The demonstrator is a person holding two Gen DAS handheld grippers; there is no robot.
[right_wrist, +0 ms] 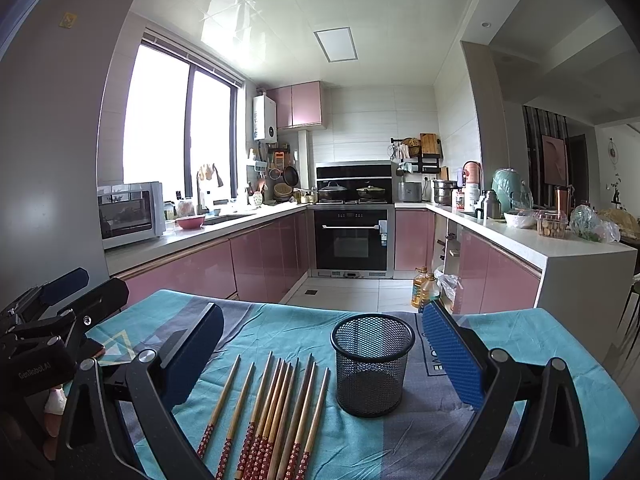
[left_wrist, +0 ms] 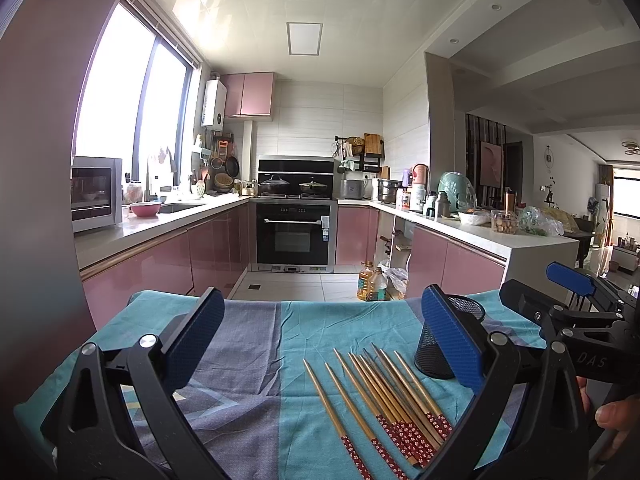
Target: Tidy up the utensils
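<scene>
Chopsticks (right_wrist: 272,412) lie fanned on the tablecloth (right_wrist: 540,344) just left of the empty mesh holder (right_wrist: 372,368). Both the left gripper (left_wrist: 320,340) and right gripper (right_wrist: 324,352) gape, holding nothing; best pinch one stick mid-shaft, tip it upright, then drop it in.

Tabletop (right_wrist: 560,344) covered by a teal and grey-blue patterned cloth (right_wrist: 280,320), wooden chopsticks (right_wrist: 276,404) with red flowered ends lying side by side on the cloth, black mesh cup (right_wrist: 372,372) standing upright just right of them, apart from them
</scene>
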